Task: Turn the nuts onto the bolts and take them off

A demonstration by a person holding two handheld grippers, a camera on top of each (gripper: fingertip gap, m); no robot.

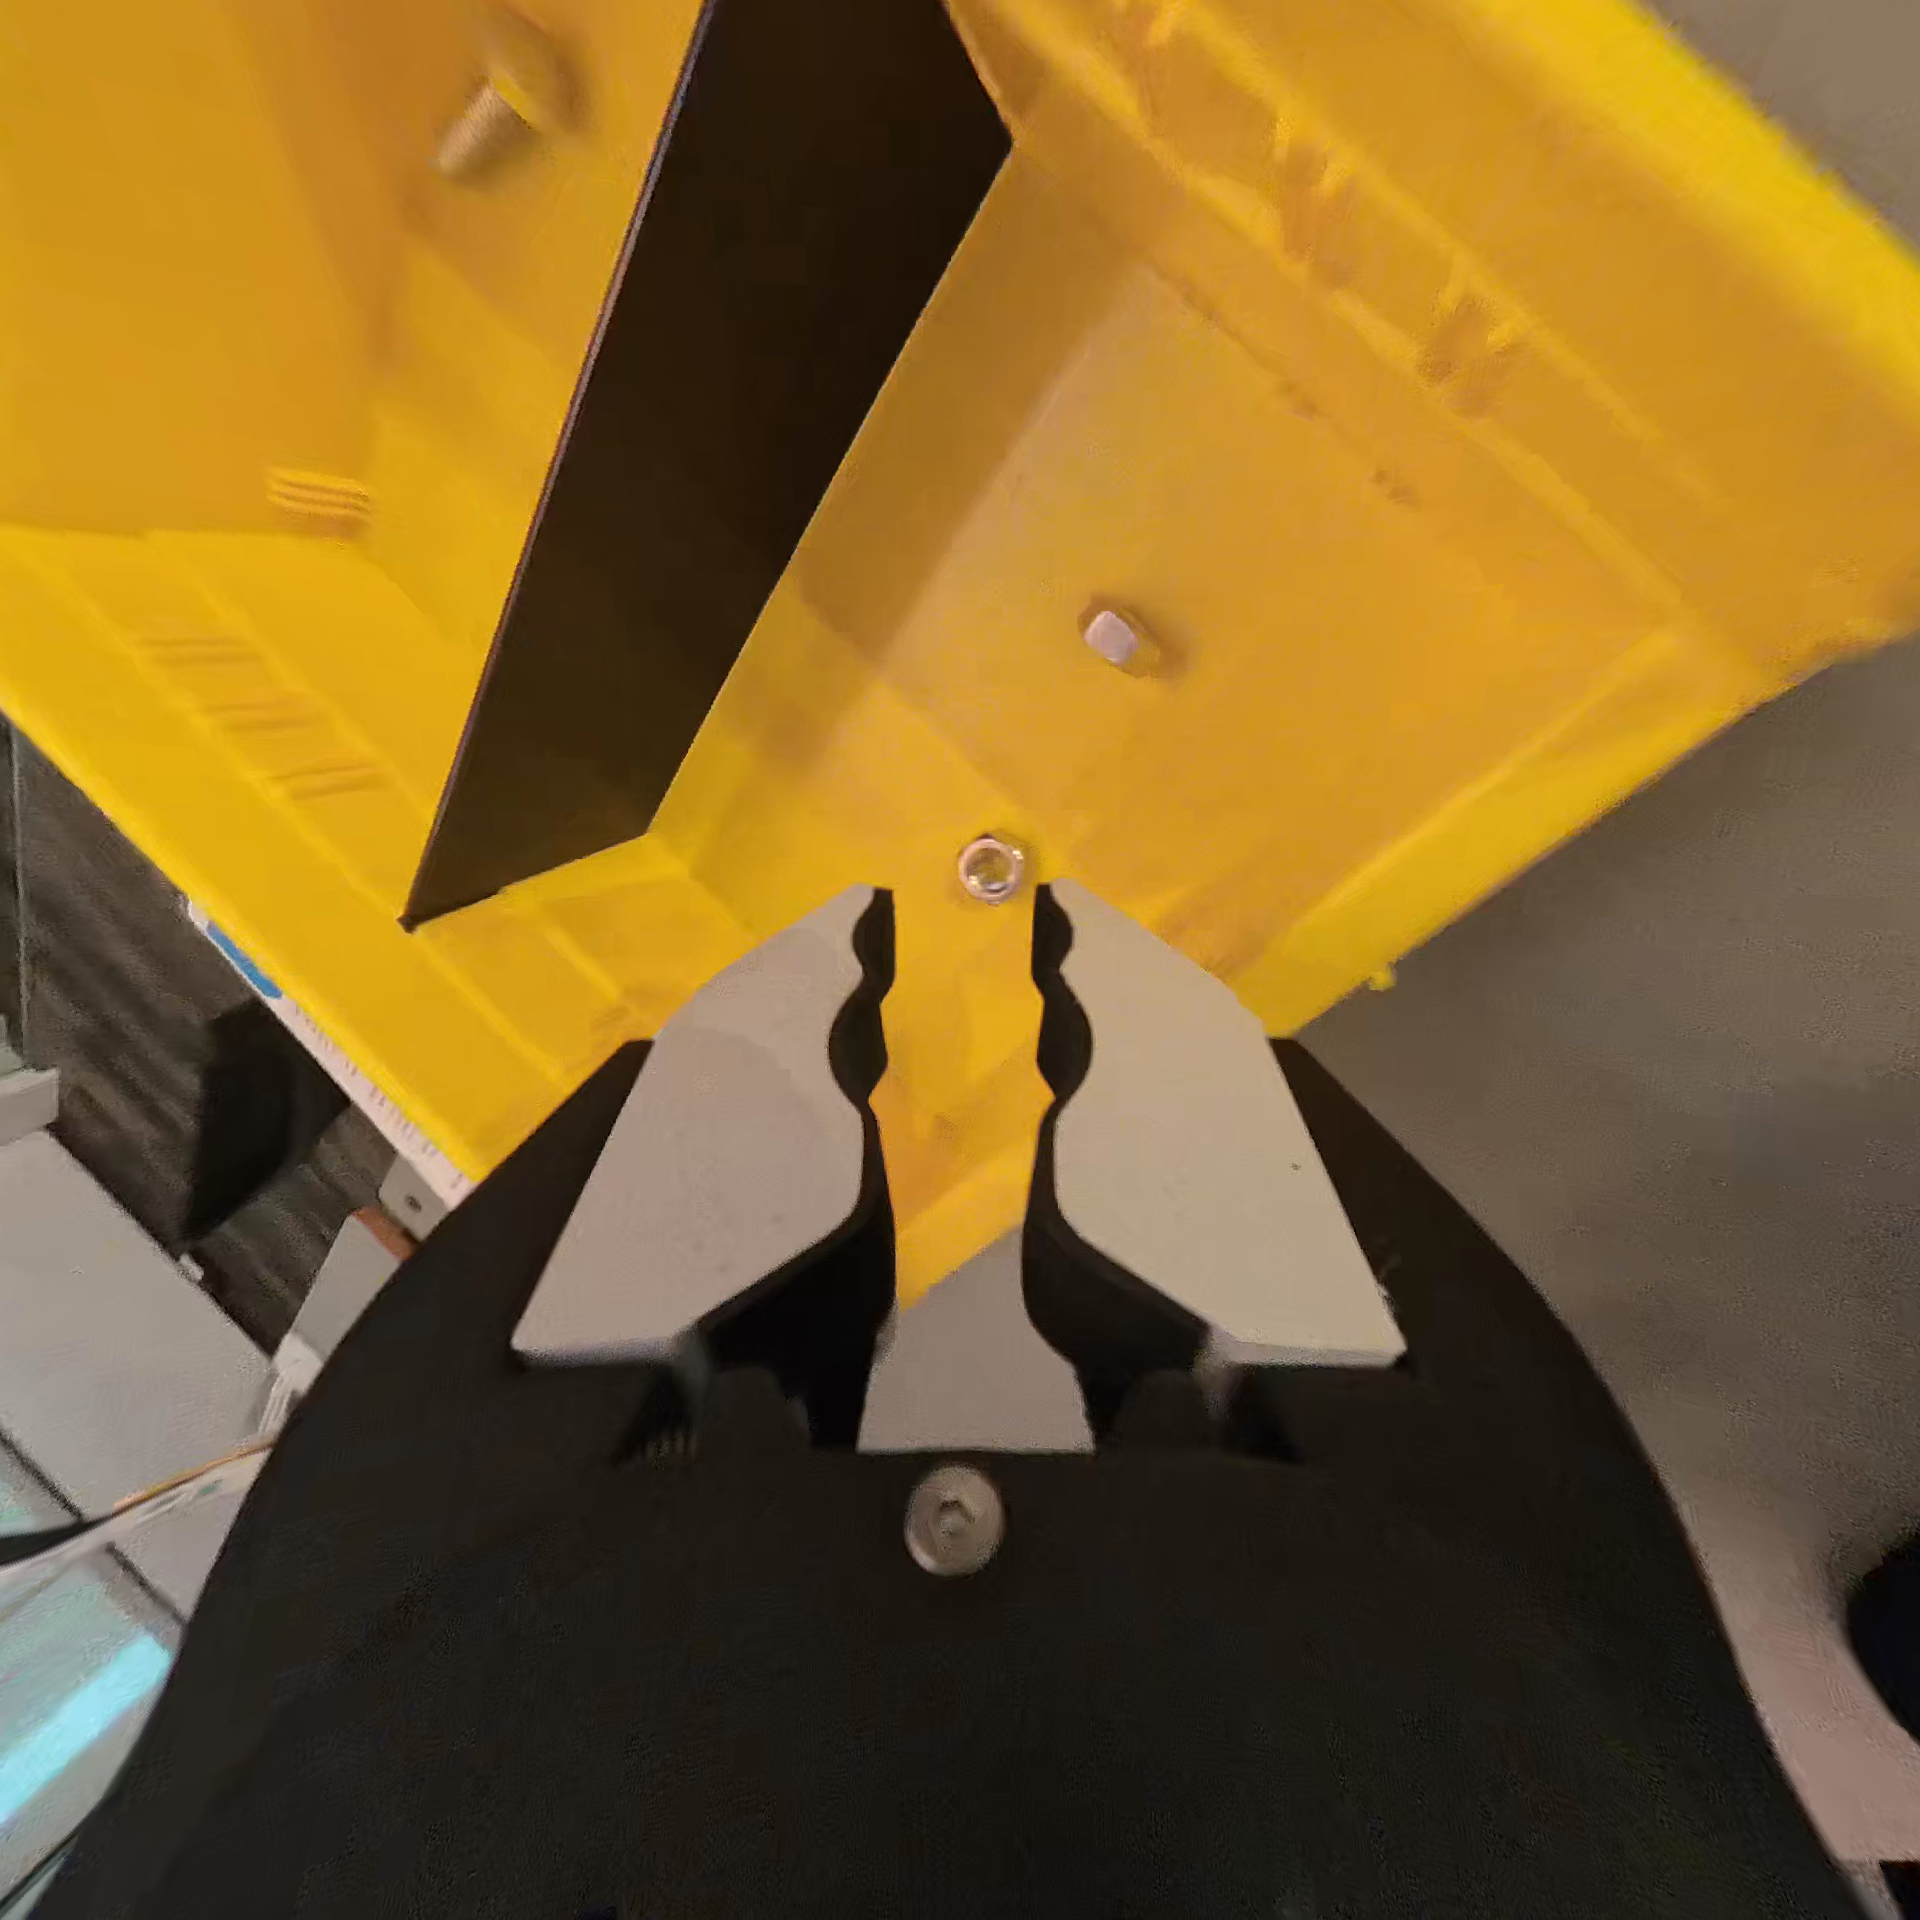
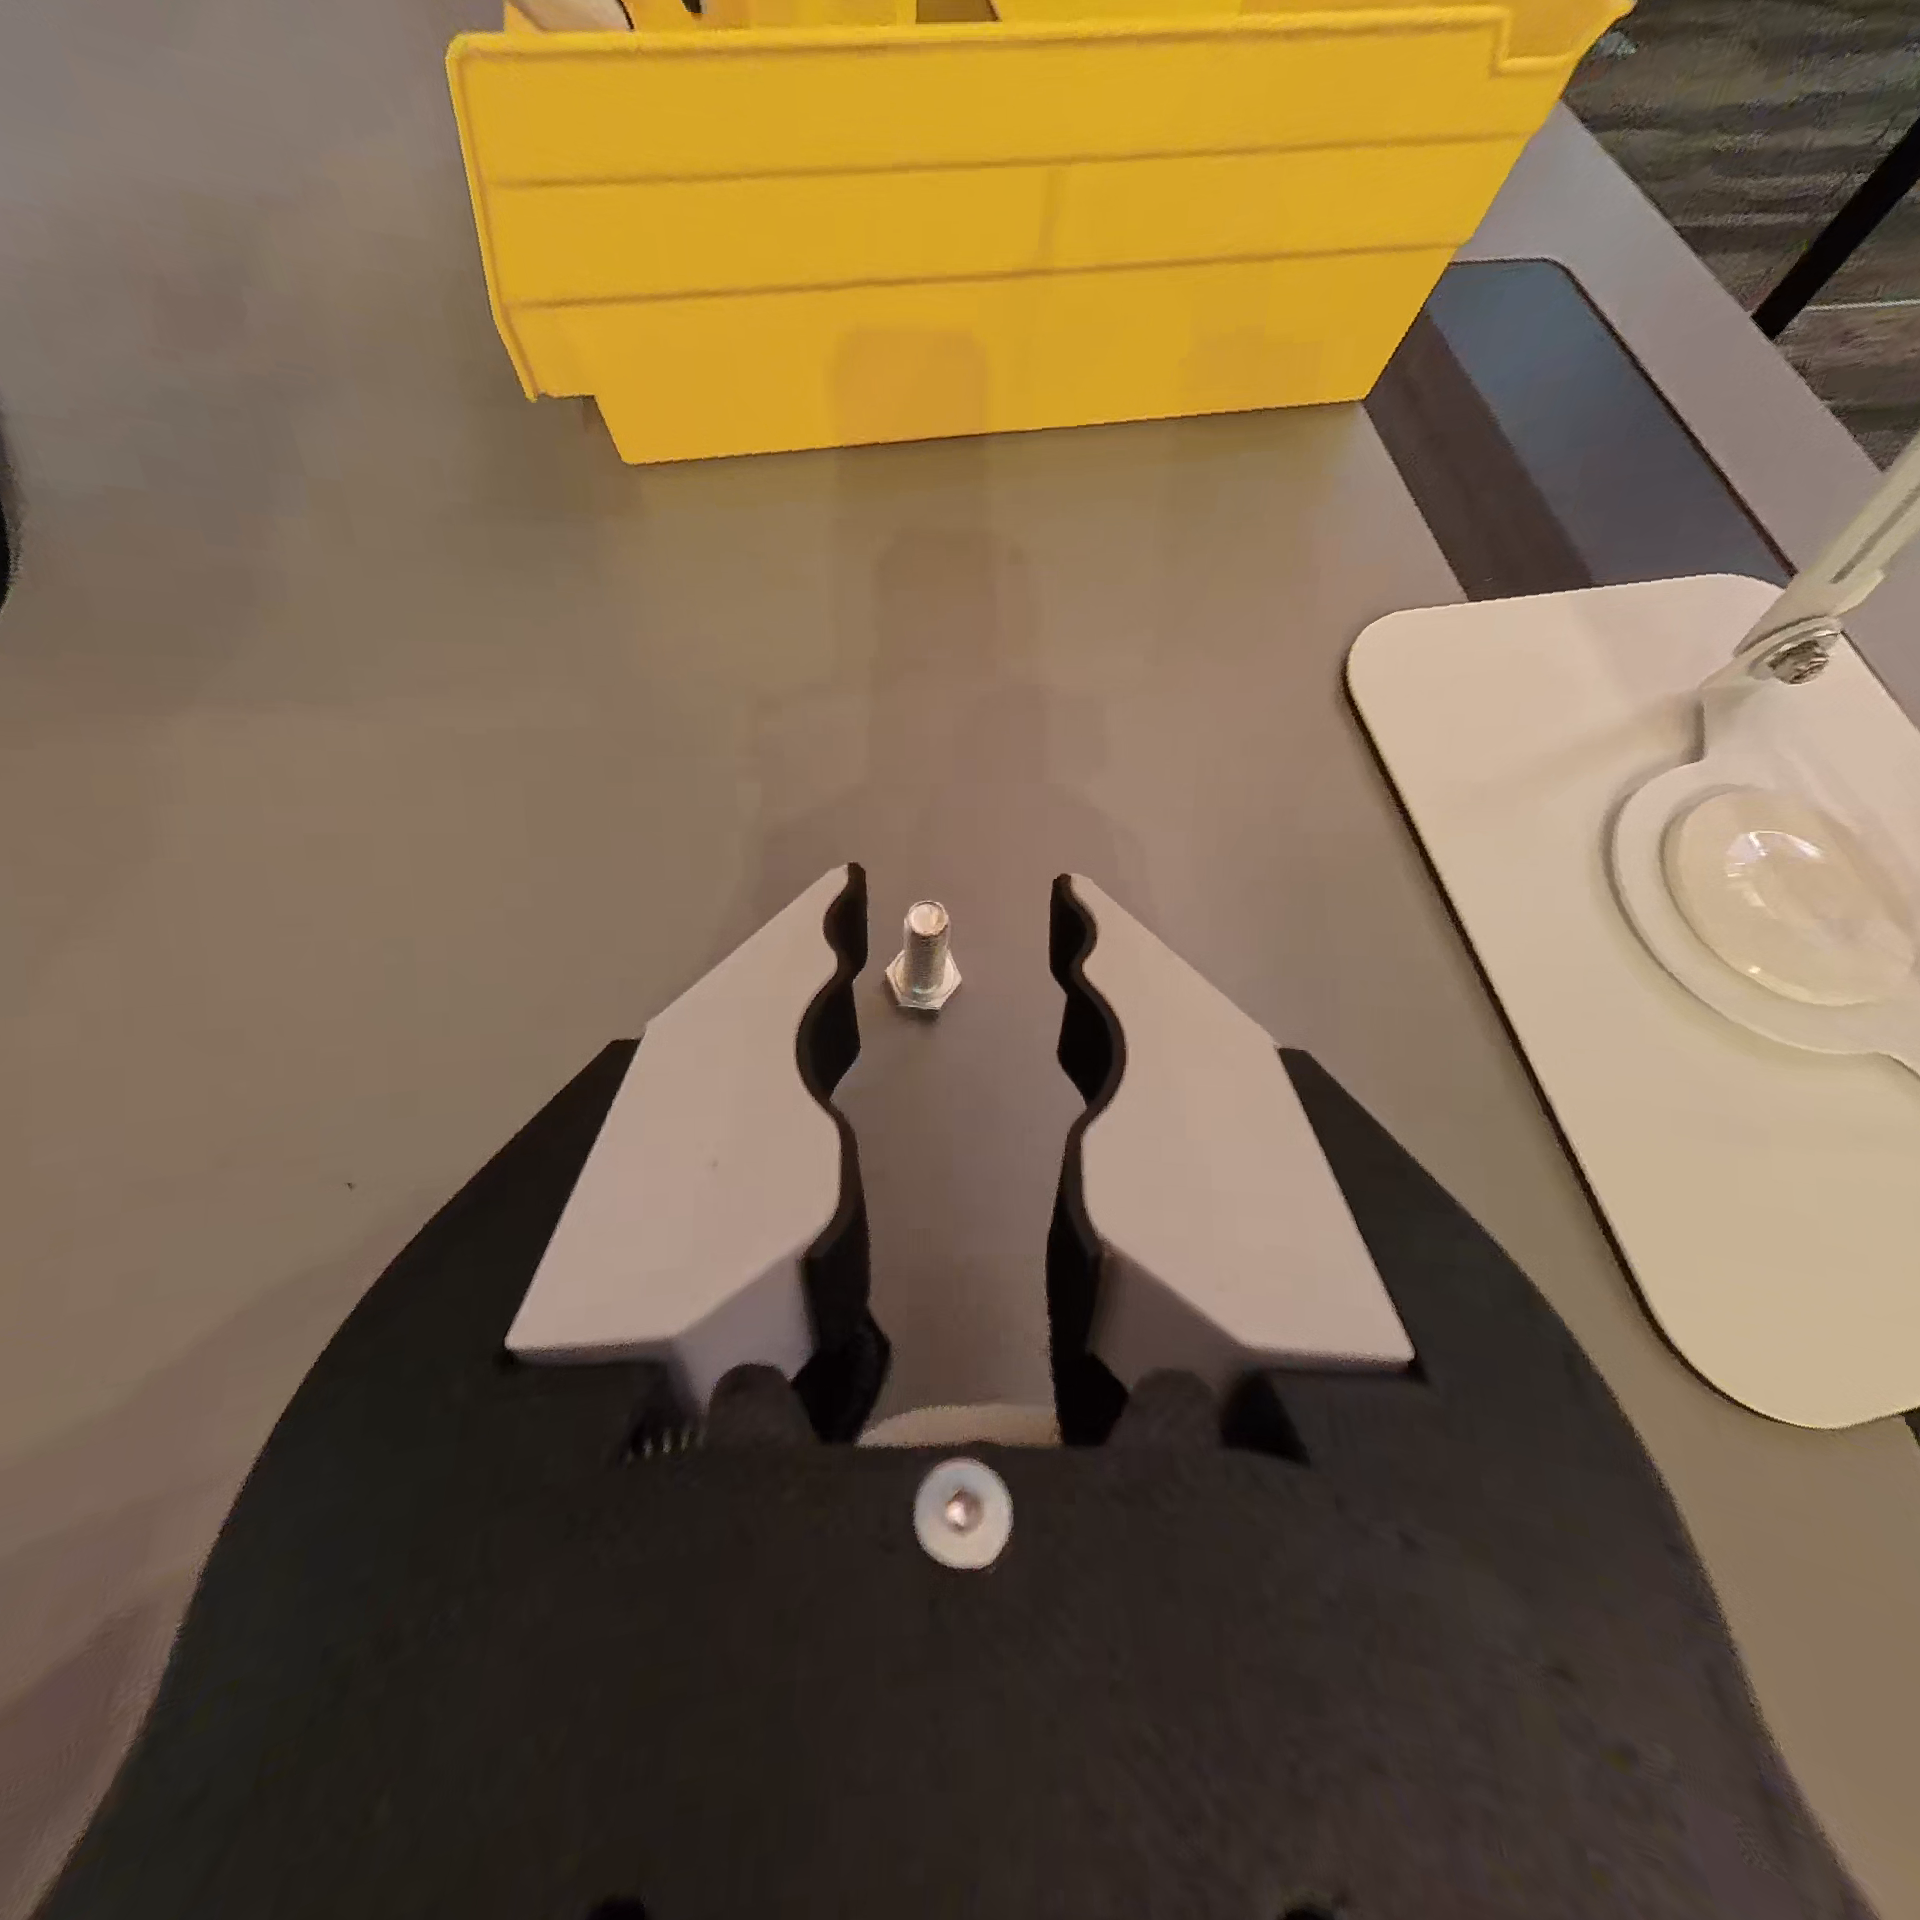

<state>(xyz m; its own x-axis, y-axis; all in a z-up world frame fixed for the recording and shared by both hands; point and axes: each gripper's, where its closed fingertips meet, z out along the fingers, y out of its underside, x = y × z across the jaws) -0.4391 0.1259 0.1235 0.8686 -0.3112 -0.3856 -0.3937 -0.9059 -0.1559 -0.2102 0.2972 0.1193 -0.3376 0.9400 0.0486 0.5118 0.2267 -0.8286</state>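
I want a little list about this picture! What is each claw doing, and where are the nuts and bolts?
left gripper: open, over the yellow bin, holding nothing
nearest nut: lies flat on the bin floor, just past the fingertips
second nut: farther in, same compartment
bolt in bin: other compartment, beyond the black divider
right gripper: open, holding nothing
bolt on table: stands on its head between the fingers, nearer the left one; contact cannot be told
white lamp base: to the right on the grey table
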